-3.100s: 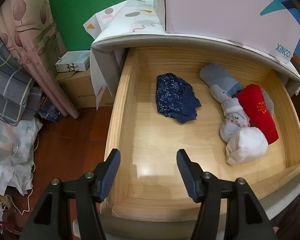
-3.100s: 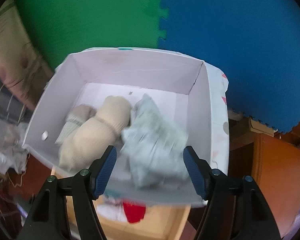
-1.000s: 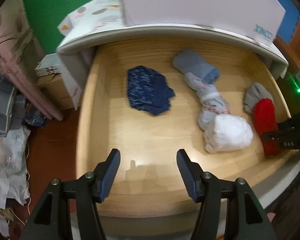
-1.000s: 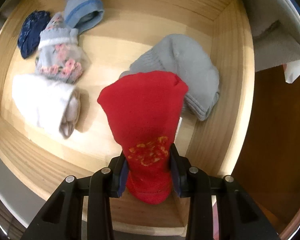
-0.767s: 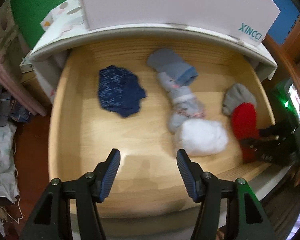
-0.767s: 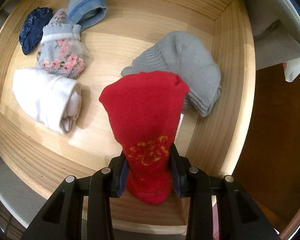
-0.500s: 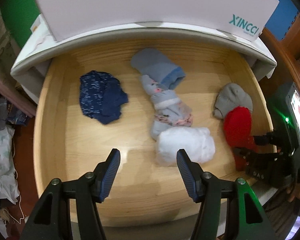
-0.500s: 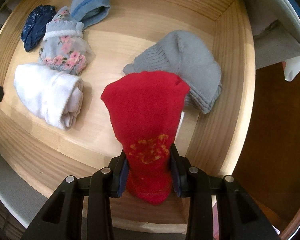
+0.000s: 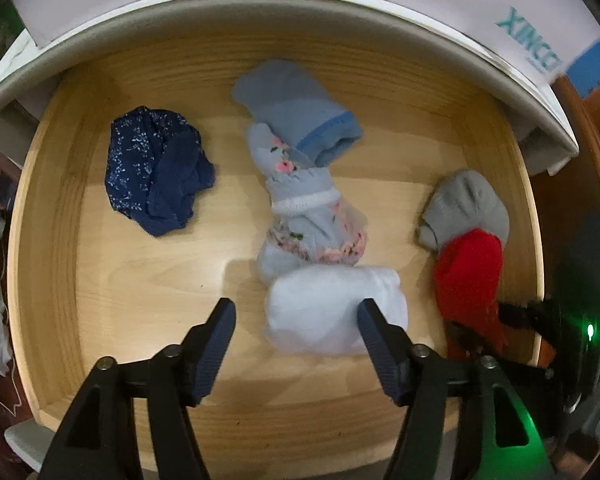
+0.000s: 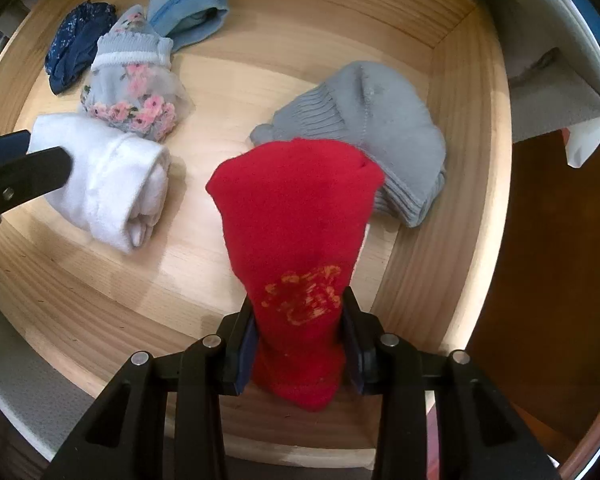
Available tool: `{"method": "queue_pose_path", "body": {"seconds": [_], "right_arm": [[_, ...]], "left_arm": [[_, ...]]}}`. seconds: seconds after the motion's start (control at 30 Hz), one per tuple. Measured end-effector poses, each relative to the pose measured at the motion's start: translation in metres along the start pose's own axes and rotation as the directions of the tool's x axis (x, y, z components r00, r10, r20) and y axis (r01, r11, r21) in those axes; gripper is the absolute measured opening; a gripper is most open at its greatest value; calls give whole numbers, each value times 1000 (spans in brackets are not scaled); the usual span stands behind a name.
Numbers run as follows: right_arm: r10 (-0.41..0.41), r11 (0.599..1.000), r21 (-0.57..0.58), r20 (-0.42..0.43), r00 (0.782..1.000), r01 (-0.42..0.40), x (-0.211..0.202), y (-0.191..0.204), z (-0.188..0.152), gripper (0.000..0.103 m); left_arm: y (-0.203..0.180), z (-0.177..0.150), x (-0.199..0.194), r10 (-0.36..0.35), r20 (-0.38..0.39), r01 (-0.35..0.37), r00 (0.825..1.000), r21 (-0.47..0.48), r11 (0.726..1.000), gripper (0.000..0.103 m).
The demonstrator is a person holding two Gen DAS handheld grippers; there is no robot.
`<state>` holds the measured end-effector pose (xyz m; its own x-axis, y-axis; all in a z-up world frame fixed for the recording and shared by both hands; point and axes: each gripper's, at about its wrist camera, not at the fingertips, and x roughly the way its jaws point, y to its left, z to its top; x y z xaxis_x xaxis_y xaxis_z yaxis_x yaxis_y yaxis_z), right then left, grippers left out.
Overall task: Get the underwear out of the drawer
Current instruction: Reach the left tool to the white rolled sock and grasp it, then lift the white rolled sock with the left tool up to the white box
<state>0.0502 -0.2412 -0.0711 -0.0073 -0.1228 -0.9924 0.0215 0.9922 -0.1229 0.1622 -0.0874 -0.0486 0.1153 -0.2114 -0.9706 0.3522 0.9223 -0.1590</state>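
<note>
Inside the open wooden drawer (image 9: 80, 280), the right gripper (image 10: 300, 340) is clamped on a soft red bundle (image 10: 296, 240). The left gripper (image 9: 296, 344), jaws apart and just widened, hangs over a white roll (image 9: 324, 312), not gripping. Light, limp cloth; pinching its bunched middle looks best.

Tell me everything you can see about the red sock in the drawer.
The red sock is a thick, fuzzy knit with an orange-yellow pattern near one end. The right gripper is shut on that patterned end, its pads pressing both sides. Its rounded far end overlaps the grey ribbed sock beside the right wall of the wooden drawer. Whether it rests on the drawer floor is unclear.
</note>
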Motion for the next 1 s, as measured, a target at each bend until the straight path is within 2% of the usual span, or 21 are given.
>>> {"method": "queue_pose_path", "body": {"seconds": [0.17, 0.47, 0.5, 0.53, 0.57, 0.63, 0.7, 1.0], "right_arm": [[0, 1000, -4, -3, 1000, 0, 0, -1, 0, 36], [3, 1000, -6, -5, 1000, -3, -2, -4, 3, 37], [3, 1000, -5, -5, 1000, -3, -2, -4, 4, 37], [4, 1000, -5, -5, 1000, -4, -2, -3, 4, 37], [4, 1000, -6, -6, 1000, -4, -2, -4, 4, 37], [4, 1000, -6, -6, 1000, -4, -2, -4, 4, 37], [4, 1000, -6, -8, 1000, -4, -2, -4, 5, 37], [-1, 1000, -4, -13, 1000, 1, 2, -5, 9, 38]], "left_arm": [[-2, 7, 10, 13, -26, -13, 1000, -10, 1000, 73], [-9, 16, 26, 25, -75, -29, 997, -54, 998, 76], [-10, 17, 26, 27, -70, -30, 997, -49, 998, 74], [-11, 17, 25, 26, -64, -29, 998, -44, 999, 64], [-12, 17, 25, -7, -64, 4, 998, -39, 999, 47], [-14, 16, 25, -5, -68, 2, 998, -47, 999, 44], [-18, 14, 23, 14, -57, -15, 998, -25, 1000, 36], [0, 2, 12, -4, -48, 3, 999, -17, 1000, 31]]}}
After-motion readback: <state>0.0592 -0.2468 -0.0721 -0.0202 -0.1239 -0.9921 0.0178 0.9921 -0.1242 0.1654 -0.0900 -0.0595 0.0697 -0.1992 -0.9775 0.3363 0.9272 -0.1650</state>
